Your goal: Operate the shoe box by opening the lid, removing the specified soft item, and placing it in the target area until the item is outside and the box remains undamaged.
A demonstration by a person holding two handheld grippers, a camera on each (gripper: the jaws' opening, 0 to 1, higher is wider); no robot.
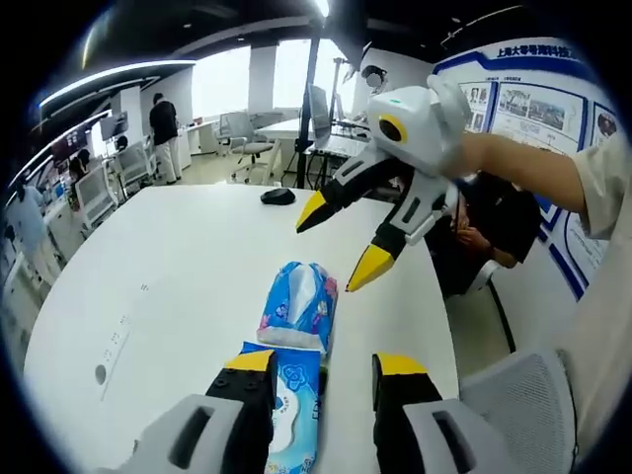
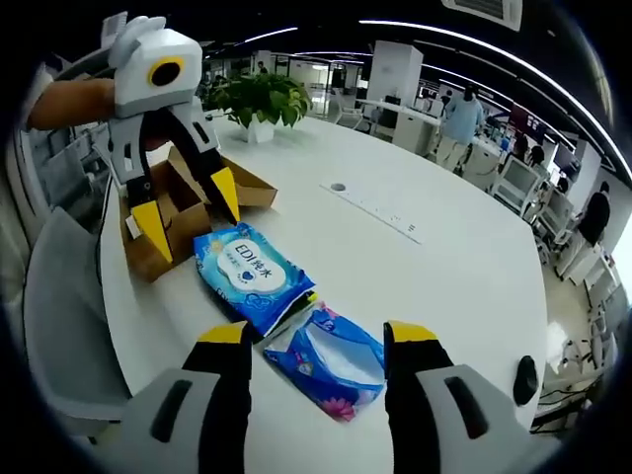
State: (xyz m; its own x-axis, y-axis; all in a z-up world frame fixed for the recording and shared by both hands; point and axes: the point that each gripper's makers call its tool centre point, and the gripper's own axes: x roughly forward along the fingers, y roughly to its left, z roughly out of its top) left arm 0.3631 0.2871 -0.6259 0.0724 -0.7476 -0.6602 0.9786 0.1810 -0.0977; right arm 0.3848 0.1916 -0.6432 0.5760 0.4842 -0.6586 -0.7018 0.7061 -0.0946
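A blue wet-wipe pack (image 2: 247, 272) with a white label lies flat on the white table (image 2: 444, 267), and a soft blue flowered tissue pack (image 2: 331, 360) lies right beside it. The brown cardboard shoe box (image 2: 178, 212) stands open at the table edge behind the wipes. My left gripper (image 2: 190, 210) hangs open over the box and the wipes, holding nothing. In the left gripper view its jaws (image 1: 324, 363) stand apart above the wipe pack (image 1: 291, 405), with the tissue pack (image 1: 299, 306) just ahead. My right gripper (image 1: 341, 240) hovers open above the tissue pack; its own view shows the same (image 2: 316, 334).
A potted plant (image 2: 259, 99) stands at the table's far end beyond the box. A black mouse (image 1: 277, 196) lies near the opposite end, and a flush socket strip (image 2: 375, 212) runs along the middle. Grey chairs (image 2: 59, 296) sit at the table edge. People stand among desks in the background.
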